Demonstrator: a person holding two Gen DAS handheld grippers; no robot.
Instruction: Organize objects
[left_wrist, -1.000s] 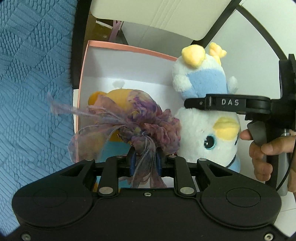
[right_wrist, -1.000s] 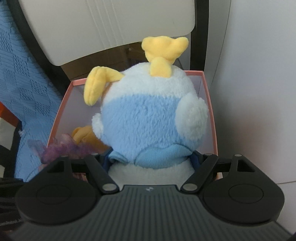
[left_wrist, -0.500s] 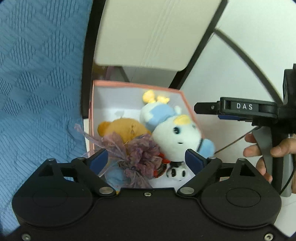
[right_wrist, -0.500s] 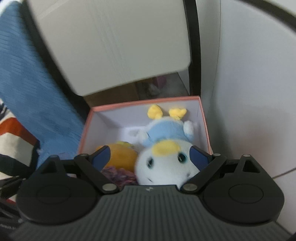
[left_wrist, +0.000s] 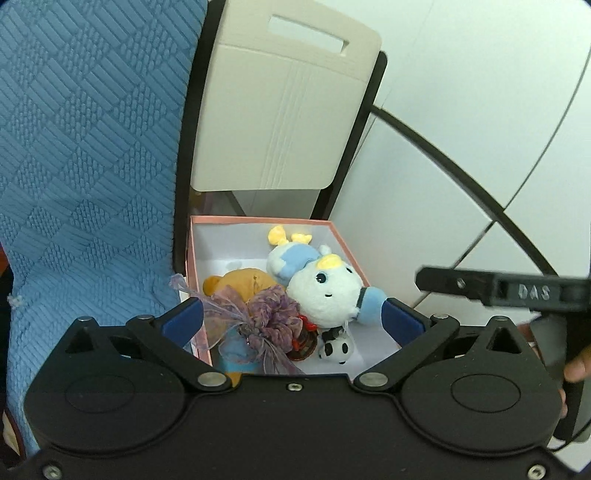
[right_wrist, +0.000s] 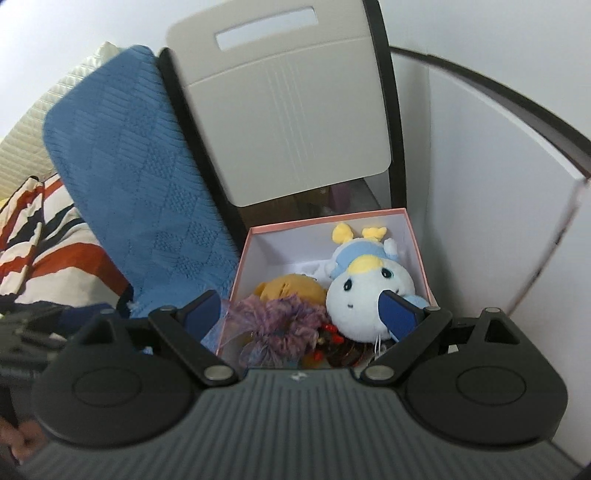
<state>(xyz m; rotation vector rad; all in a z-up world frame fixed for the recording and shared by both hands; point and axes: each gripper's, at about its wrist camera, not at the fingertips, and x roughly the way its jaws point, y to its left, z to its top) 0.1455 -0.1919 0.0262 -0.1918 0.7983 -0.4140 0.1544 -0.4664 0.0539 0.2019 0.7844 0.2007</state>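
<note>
the left gripper (left_wrist: 291, 317) is hanging above the near edge of the pink box (left_wrist: 258, 220), and its jaws are still spreading apart, with nothing caught between the blue pads. the right gripper (right_wrist: 306, 314) is also standing wide apart and is holding nothing.

inside the box, the white and blue plush (left_wrist: 321, 280) is lying on its side at the right, with its yellow horns pointing to the far wall. the orange plush (left_wrist: 240, 282) is lying at the left side, touching it. the purple ribbon bunch (left_wrist: 266, 317) is resting on the near part of the orange plush, and a thin piece of it is hanging over the left wall. a small black and white toy (left_wrist: 336, 347) is sitting on the box floor just beside the white plush.

the box is standing in front of a beige chair back (left_wrist: 280, 110), and a blue textured blanket (left_wrist: 85, 147) is lying at the left of it. in the left view, the other handle, marked das, is showing at the right.
</note>
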